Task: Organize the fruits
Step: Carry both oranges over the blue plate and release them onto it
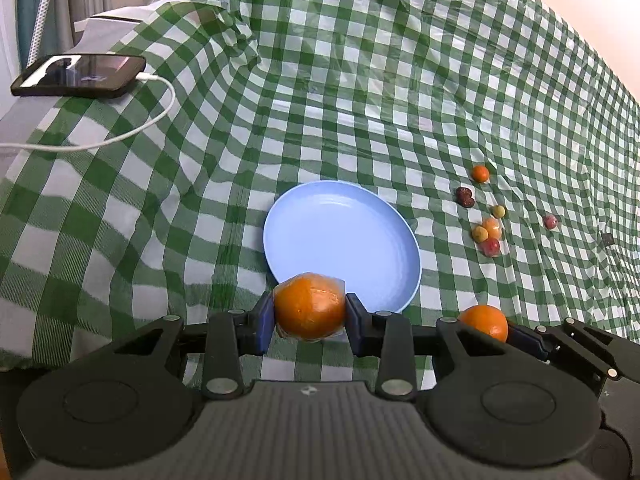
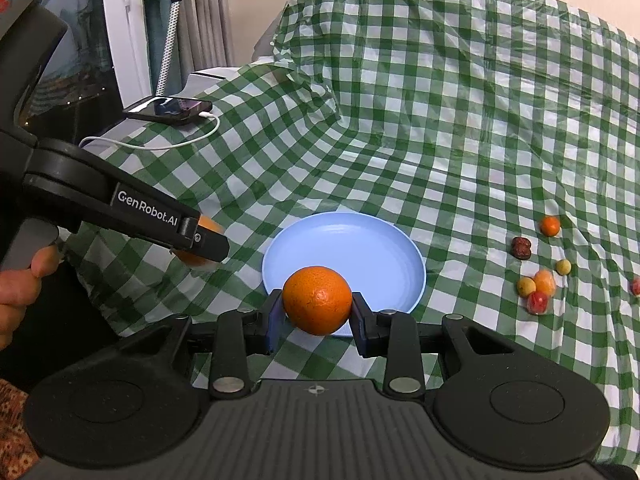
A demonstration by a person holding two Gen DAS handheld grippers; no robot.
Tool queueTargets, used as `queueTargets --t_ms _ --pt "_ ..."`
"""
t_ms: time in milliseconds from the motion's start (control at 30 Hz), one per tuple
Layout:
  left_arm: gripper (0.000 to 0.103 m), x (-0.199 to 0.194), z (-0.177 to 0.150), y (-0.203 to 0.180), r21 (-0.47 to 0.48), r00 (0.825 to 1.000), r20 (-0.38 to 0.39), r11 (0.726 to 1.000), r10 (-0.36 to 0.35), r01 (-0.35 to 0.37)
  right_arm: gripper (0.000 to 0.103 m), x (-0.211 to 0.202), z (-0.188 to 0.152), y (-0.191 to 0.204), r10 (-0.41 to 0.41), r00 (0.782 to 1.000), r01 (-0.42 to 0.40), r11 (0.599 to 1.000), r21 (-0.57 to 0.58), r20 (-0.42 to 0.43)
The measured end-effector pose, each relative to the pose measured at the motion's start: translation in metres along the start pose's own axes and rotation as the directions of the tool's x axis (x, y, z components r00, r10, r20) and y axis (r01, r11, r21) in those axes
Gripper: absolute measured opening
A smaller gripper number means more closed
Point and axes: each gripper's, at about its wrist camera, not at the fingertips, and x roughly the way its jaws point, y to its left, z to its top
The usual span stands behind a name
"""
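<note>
My left gripper is shut on an orange wrapped in clear film, held just before the near rim of the empty light blue plate. My right gripper is shut on a bare orange, also at the plate's near rim. In the left wrist view the bare orange shows at lower right. In the right wrist view the left gripper comes in from the left with its orange mostly hidden.
Several small fruits lie right of the plate: a small orange one, dark red ones, yellow and red ones. A phone with a white cable lies at far left. The checked cloth rises in folds behind.
</note>
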Motion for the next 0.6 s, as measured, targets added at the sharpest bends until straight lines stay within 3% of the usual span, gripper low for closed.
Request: queueTargets --t_ms 600 --pt "0.04 0.078 0.049 -0.012 0.074 0.999 -0.042 0.997 0.026 -0.023 0.036 0.08 0.016 -0.03 -0.029 0.997 0.031 0.999 0.031 -0.07"
